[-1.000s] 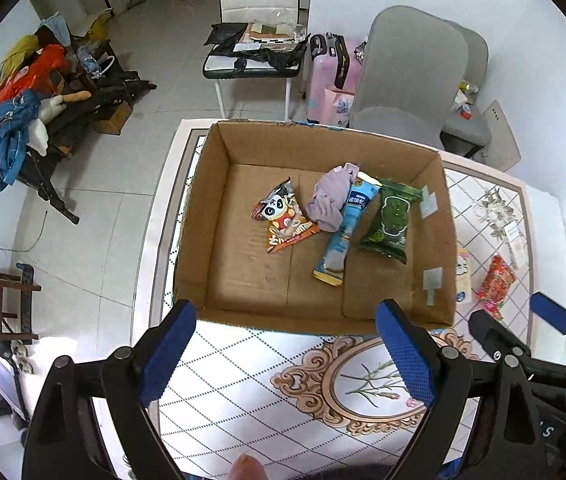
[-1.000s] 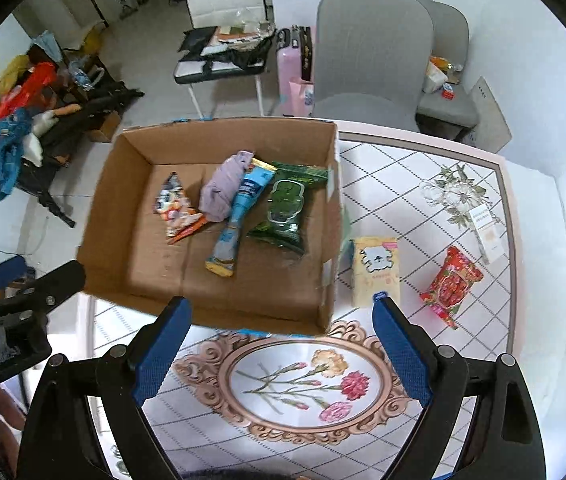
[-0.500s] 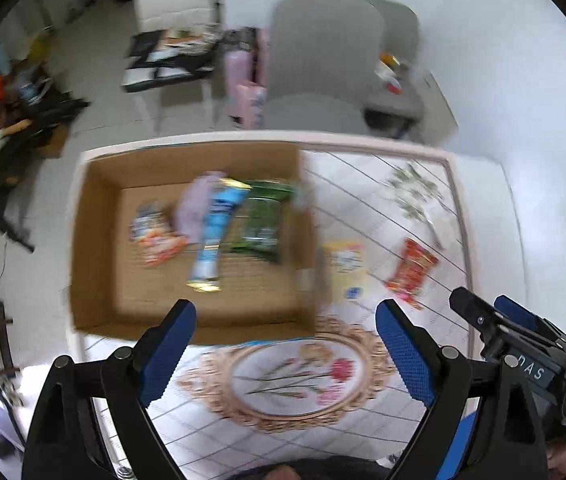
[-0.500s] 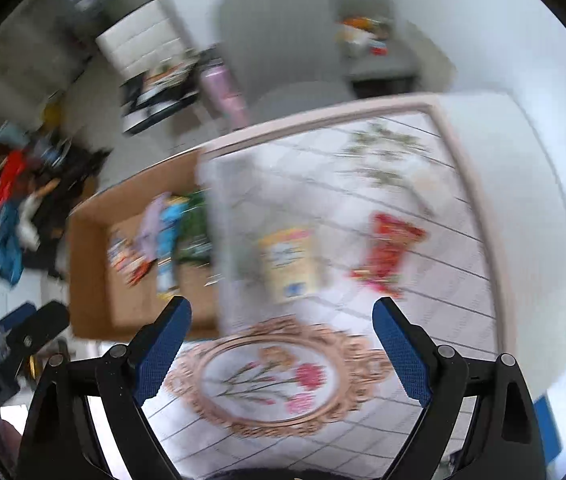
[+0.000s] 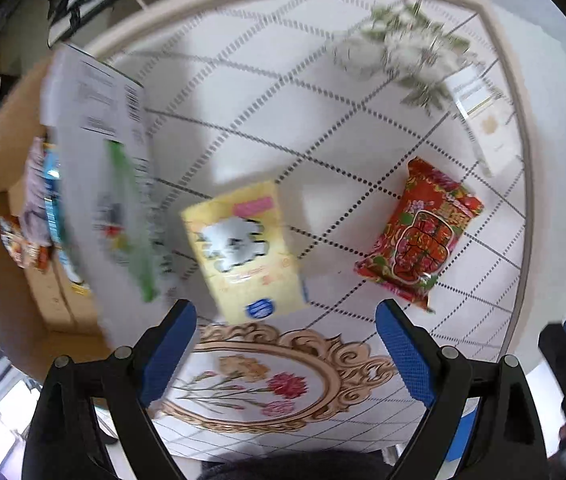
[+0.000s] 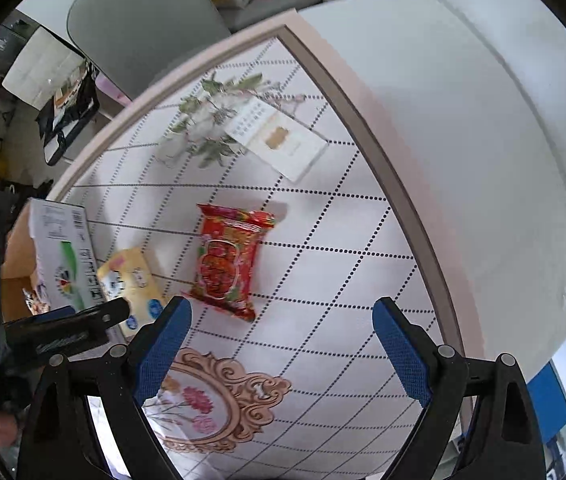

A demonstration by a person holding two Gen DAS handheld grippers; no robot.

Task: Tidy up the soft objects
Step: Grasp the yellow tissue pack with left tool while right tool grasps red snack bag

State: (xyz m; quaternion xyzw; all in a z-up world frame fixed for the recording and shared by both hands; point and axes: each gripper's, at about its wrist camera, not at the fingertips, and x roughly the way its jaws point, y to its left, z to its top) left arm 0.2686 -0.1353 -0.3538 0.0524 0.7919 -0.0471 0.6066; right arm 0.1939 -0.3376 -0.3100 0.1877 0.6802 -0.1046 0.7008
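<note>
A yellow tissue pack (image 5: 245, 248) lies on the table beside the cardboard box (image 5: 7, 240); it also shows in the right wrist view (image 6: 133, 284). A red snack pack (image 5: 421, 236) lies to its right and also shows in the right wrist view (image 6: 229, 260). The box holds several soft packs and a purple cloth (image 5: 35, 200). My left gripper (image 5: 285, 352) is open and empty, just short of the yellow pack. My right gripper (image 6: 281, 344) is open and empty, near the red pack.
A white flat packet (image 6: 279, 140) lies at the table's far side over a flower print. The box's white printed side wall (image 5: 95, 152) stands left of the yellow pack. A grey chair (image 6: 139, 20) and a white wall (image 6: 483, 120) border the table (image 6: 323, 232).
Both grippers swung right, away from the box, and came lower over the table. The yellow and red packs now sit right ahead. Both stay open.
</note>
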